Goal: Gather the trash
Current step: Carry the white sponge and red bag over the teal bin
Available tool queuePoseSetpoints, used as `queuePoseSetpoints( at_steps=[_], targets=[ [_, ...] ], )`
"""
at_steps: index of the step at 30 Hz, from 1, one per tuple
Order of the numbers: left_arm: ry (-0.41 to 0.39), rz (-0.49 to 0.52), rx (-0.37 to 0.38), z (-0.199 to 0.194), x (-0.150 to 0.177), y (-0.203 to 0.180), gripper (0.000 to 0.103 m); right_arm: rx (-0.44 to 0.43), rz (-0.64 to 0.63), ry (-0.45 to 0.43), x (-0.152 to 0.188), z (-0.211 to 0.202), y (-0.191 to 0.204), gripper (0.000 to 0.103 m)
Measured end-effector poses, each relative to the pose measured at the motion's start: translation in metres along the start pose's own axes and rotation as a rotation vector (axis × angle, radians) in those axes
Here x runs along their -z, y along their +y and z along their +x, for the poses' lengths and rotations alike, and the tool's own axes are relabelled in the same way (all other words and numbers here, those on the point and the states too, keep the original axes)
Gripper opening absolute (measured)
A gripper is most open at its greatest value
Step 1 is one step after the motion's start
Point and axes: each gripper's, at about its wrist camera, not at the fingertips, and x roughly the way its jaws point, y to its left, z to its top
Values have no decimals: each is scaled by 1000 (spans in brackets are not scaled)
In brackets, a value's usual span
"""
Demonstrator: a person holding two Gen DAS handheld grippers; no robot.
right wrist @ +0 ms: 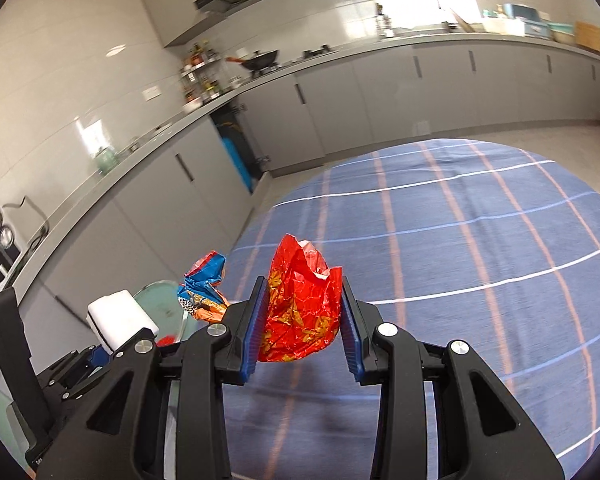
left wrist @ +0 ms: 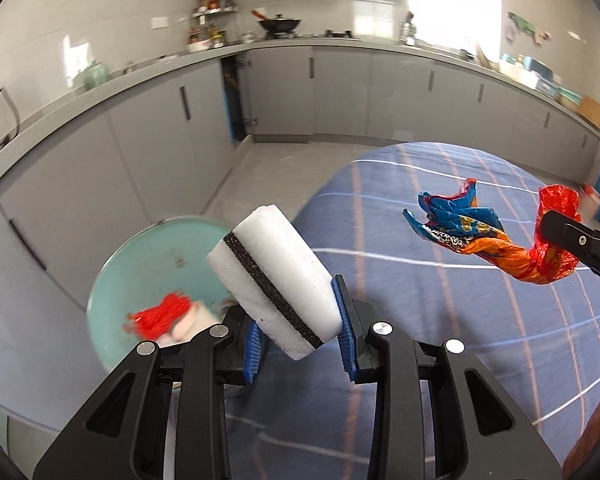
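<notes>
The left tongs (left wrist: 300,344) grip a white sponge (left wrist: 278,280) with a black stripe, held over the near left edge of the table (left wrist: 440,320), above a round teal bin (left wrist: 140,276) on the floor with red scraps (left wrist: 162,314) inside. The right tongs (right wrist: 302,326) clench a crumpled red and blue wrapper (right wrist: 304,312) above the blue plaid cloth (right wrist: 480,260). Grey cabinets (left wrist: 340,92) stand far behind.
</notes>
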Motion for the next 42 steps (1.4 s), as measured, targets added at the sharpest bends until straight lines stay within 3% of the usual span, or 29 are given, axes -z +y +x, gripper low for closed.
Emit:
queuePoseSetpoints(
  at_steps=[11,24,33,42],
  targets=[
    [7,-115,-89,-6,16,70,33,-91,-117,47,19,15,77,35],
    [9,-212,-137,-10,30,126,33,-151,-230,68,30,35,152,35],
    [20,-264,-163,-3,31,155,33,-106,-264,60,30,64,181,35],
    [66,-237,-132,30,23,152,33,-52,-263,101,32,105,190,35]
  ],
)
